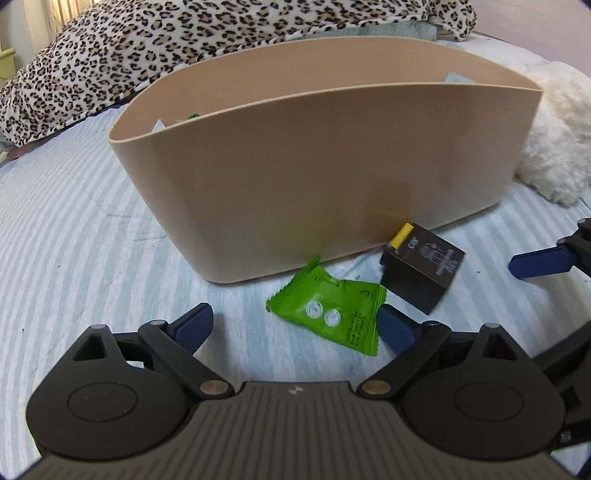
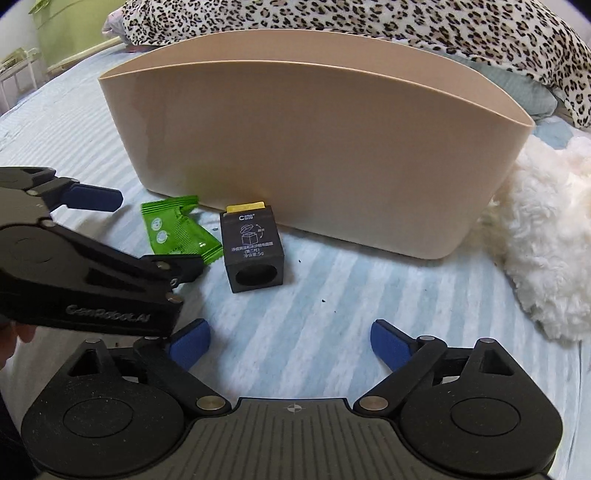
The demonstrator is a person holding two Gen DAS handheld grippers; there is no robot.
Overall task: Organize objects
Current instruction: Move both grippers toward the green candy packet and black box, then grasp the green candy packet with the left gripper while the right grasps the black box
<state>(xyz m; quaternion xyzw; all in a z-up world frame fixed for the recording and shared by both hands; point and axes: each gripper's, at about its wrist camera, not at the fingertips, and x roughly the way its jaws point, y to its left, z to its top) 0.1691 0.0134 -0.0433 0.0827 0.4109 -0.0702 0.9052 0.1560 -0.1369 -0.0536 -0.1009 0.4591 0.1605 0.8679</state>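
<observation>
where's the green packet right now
The green packet lies flat on the striped bedsheet in front of the beige bin, just left of the black box and between the open left gripper's fingertips.

Striped bed cover carries beige tub, green sachet, black box, white fleece, leopard blanket

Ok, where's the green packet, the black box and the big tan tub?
green packet (image 1: 332,314): left wrist view, middle of the wrapper.
black box (image 2: 253,245): right wrist view, printed top face.
tan tub (image 2: 314,155): right wrist view, front wall.
</observation>
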